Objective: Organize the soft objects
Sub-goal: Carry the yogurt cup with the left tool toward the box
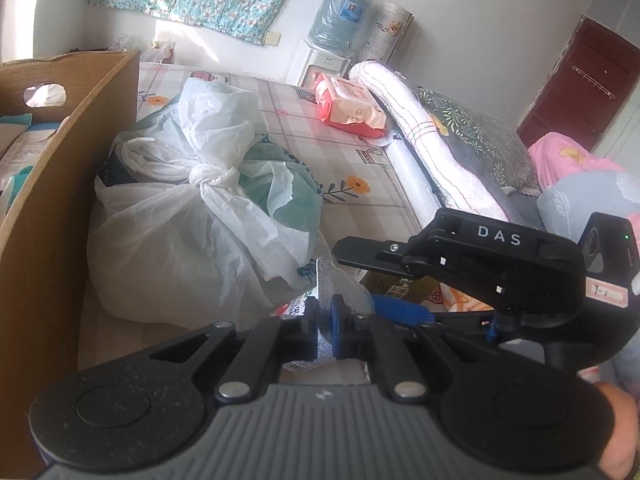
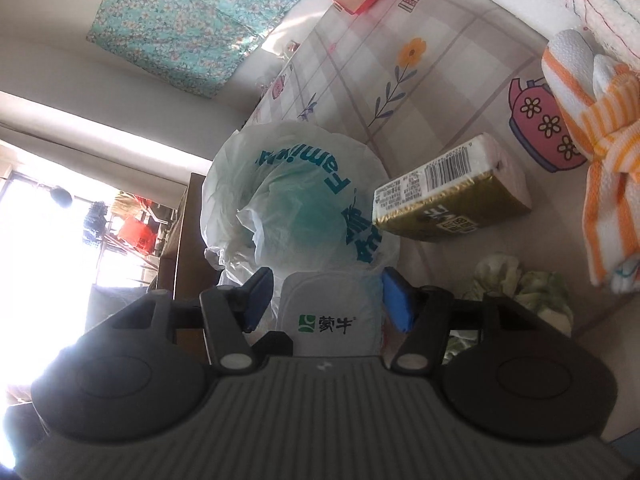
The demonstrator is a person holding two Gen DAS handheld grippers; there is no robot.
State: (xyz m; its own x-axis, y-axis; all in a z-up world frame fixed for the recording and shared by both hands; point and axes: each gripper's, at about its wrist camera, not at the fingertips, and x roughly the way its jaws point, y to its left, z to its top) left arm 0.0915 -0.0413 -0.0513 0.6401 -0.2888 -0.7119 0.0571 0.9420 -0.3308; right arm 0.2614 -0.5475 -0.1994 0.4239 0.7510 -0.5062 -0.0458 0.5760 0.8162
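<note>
My left gripper (image 1: 324,334) is shut on the sealed edge of a white milk pouch (image 1: 340,288). In the right wrist view the same pouch (image 2: 330,312), with a green logo, lies between the blue pads of my right gripper (image 2: 328,300), which stands open around it. The right gripper's black body (image 1: 500,268) shows in the left wrist view. A knotted white plastic bag (image 1: 192,216) with teal contents lies just beyond; it also shows in the right wrist view (image 2: 296,196). A gold tissue pack (image 2: 448,192) lies beside it.
A cardboard box (image 1: 60,152) stands at left. A red and pink packet (image 1: 352,106) lies farther on the checked cloth (image 1: 352,160). An orange striped towel (image 2: 600,140) and a green crumpled cloth (image 2: 520,284) lie at right. A rolled white towel (image 1: 424,136) and pillows are beyond.
</note>
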